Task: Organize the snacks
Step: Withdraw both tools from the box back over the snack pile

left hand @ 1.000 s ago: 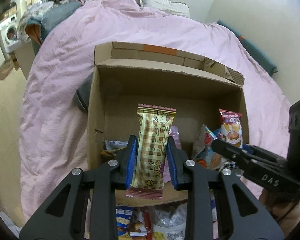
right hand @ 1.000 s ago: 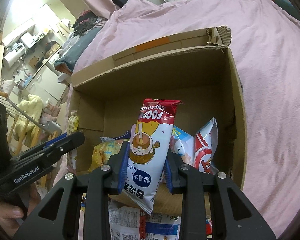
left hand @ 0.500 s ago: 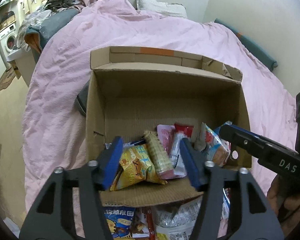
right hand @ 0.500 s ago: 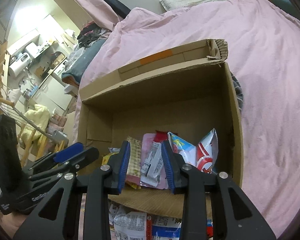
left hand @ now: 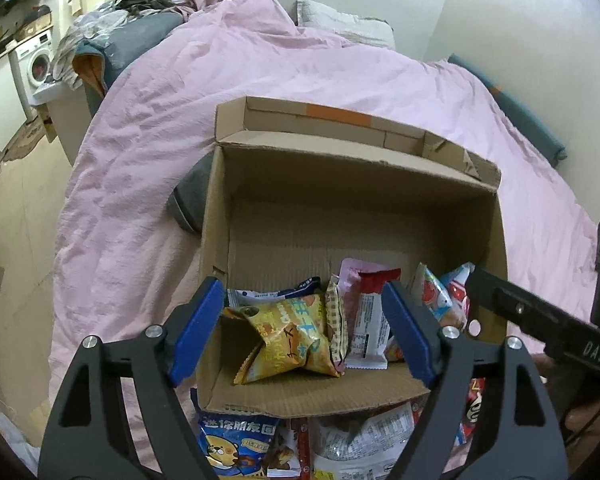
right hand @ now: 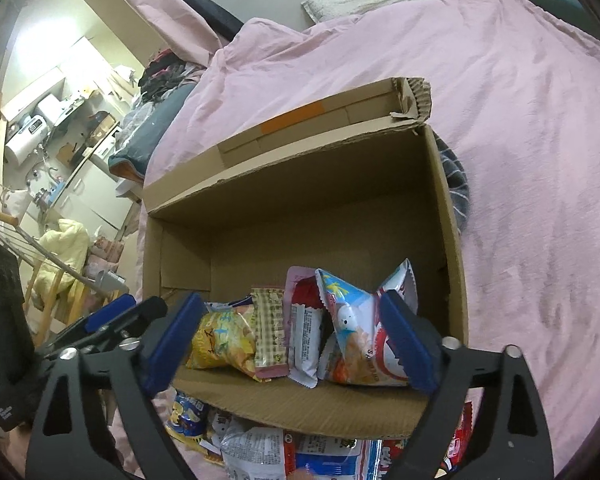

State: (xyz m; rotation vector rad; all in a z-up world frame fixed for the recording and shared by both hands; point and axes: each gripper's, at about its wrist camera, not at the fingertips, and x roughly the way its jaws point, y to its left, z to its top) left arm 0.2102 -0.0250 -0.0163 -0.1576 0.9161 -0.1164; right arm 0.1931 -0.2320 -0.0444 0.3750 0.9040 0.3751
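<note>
An open cardboard box (left hand: pixel 340 192) (right hand: pixel 300 184) stands on a pink bed. Several snack packets lie in its near half: a yellow bag (left hand: pixel 288 332) (right hand: pixel 220 340), a checked tan bar (left hand: pixel 337 320) (right hand: pixel 269 328), a white and red packet (left hand: pixel 370 320) (right hand: pixel 305 332), and a blue and red bag (right hand: pixel 360 336). My left gripper (left hand: pixel 304 332) is open and empty, just in front of the box's near wall. My right gripper (right hand: pixel 296 340) is open and empty at the same wall. Each gripper shows in the other's view, the right (left hand: pixel 540 320) and the left (right hand: pixel 100 324).
More snack packets lie on the bed below the box's near flap (left hand: pixel 324 444) (right hand: pixel 300 456). A grey cloth (left hand: pixel 190 200) is tucked beside the box. A pillow (left hand: pixel 340 24) lies at the bed's head. A washing machine (left hand: pixel 34 64) and clutter stand at left.
Both grippers let go of their packets. The checked bar and the white and red packet dropped into the box. Both jaws opened wide and pulled back a little.
</note>
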